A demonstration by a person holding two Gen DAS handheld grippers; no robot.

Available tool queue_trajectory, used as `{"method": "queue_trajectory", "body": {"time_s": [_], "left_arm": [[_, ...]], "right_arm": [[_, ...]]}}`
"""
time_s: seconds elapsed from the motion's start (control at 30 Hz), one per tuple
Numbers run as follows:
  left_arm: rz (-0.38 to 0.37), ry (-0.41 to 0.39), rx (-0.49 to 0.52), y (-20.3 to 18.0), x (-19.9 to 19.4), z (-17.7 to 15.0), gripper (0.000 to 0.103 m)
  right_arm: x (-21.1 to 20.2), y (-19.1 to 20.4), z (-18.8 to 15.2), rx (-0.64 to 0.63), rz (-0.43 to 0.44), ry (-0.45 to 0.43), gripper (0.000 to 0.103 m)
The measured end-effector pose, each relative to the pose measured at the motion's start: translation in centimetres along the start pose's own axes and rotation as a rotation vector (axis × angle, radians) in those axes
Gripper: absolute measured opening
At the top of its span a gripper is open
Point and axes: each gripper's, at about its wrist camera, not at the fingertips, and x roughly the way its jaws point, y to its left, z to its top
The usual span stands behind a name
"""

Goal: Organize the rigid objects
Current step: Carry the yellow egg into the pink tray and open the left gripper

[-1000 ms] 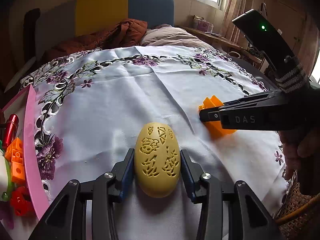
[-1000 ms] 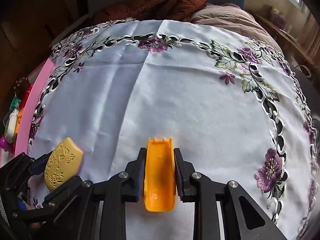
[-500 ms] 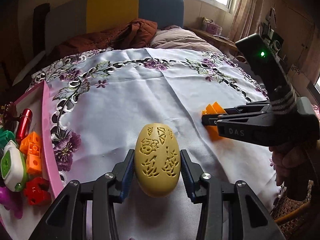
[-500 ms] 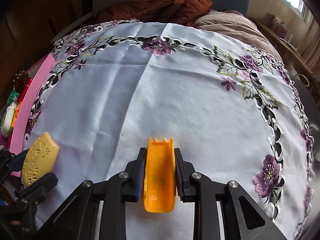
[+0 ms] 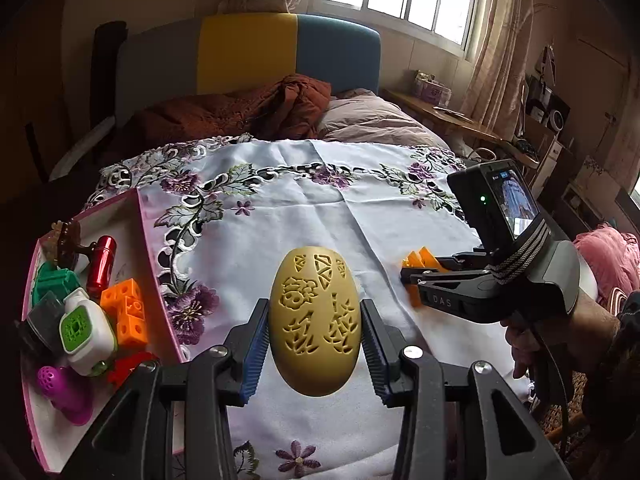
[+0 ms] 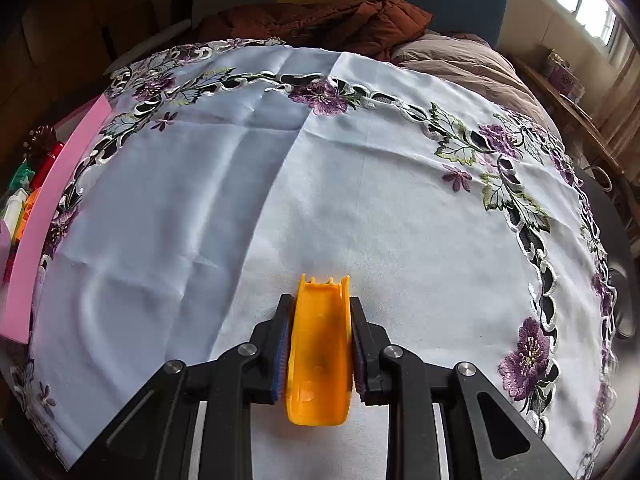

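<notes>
Most of the sorting looked done from where I sat: the pink box (image 5: pixel 154 280) at the left edge of the worktop (image 5: pixel 320 220) already held a red cylinder (image 5: pixel 102 266), an orange block (image 5: pixel 126 312), a green-and-white gadget (image 5: pixel 86 330), a purple piece (image 5: pixel 64 392) and more. Only two things remained outside it, and I had one in each set of tongs.

My left tongs (image 5: pixel 314 344) were clamped on the yellow carved egg (image 5: pixel 314 320), their blue pads pressed to its sides, and the egg hung clear above the embroidered cloth, just right of the box. Those tongs pointed forward and moderately downward.

My right tongs (image 6: pixel 320 340) were closed tight on the orange plastic piece (image 6: pixel 320 352), pitched more steeply down, with the piece low over the cloth; I could not tell whether it touched. The hand (image 5: pixel 560 344) on that handle showed at the right of the left view. By my reckoning, both pieces had yet to go into the box.
</notes>
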Motion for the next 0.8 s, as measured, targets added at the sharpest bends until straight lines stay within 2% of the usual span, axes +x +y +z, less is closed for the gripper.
{"method": "queue_trajectory", "body": {"time_s": [0.63,0.8], "left_arm": [[0.039,-0.007,-0.097,4.3,-2.3,-1.0,0.044],[0.055,-0.017,-0.142,6.6,-3.6,-1.3,0.044]], "right_arm": [[-0.2,0.4,-0.2,-0.04,-0.029,-0.013,0.026],[-0.3,0.6,-0.2,-0.06,-0.043,-0.017,0.026]]}}
